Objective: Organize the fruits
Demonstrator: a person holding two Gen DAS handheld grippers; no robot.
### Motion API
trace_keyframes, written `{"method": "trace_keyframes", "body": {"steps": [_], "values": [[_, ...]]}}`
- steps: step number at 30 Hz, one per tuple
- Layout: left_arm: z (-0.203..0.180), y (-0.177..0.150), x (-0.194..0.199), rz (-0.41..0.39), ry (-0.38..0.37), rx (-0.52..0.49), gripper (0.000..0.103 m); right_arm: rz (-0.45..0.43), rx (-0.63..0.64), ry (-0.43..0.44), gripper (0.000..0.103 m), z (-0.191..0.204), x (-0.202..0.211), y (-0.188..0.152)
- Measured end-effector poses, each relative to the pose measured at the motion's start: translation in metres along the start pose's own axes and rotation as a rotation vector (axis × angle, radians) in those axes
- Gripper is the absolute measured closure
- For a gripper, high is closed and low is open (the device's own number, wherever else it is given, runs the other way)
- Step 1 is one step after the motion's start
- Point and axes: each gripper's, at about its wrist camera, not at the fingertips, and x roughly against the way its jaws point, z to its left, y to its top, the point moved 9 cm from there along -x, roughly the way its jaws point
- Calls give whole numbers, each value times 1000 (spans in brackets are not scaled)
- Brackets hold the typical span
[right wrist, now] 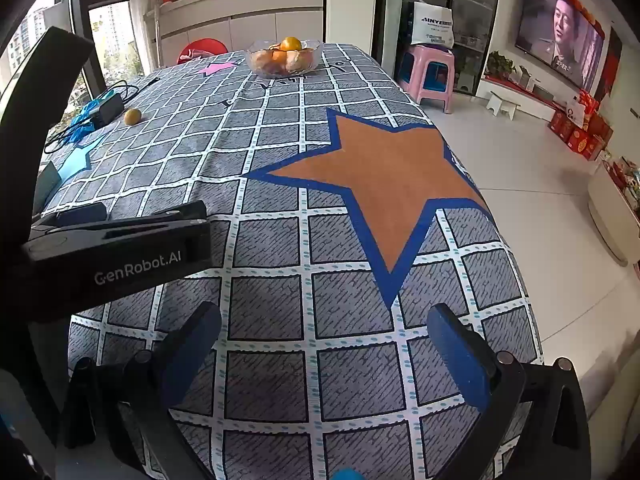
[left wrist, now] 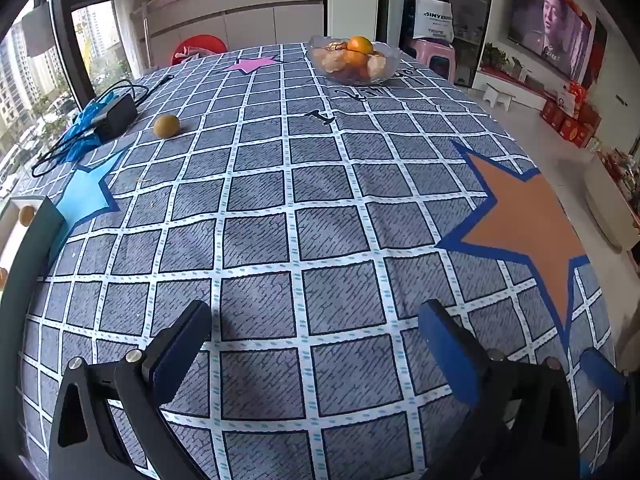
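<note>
From my left gripper (left wrist: 316,328) I see the glass bowl (left wrist: 354,76) at about twelve o'clock, far across the table (left wrist: 328,184). It holds a heap of fruit: one bright orange (left wrist: 360,45) sits on top, paler ones below it show through the glass, and I cannot count them. A single loose fruit (left wrist: 166,125), yellowish and dull, lies on the checked cloth at about eleven o'clock, well apart from the bowl and just beside a black charger (left wrist: 116,114) resting on a blue plastic bag (left wrist: 86,128).

My left gripper's fingers are spread wide with only cloth between them. My right gripper (right wrist: 324,332) is spread the same way, holding nothing, above the near edge of the table below the orange star (right wrist: 380,176).

At nine o'clock in the left view a box (left wrist: 24,216) is cut off by the frame edge; a small orange thing shows inside it, too little to identify. In the right view the body of the left gripper blocks the table's near left part. The charger's cable (left wrist: 80,140) runs out toward the window side.
</note>
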Motion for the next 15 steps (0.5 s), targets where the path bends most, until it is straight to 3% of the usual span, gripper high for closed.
{"method": "trace_keyframes", "body": {"steps": [15], "values": [[0, 0, 0, -1, 0, 0, 0, 7, 1, -1, 0, 0, 0, -1]]}}
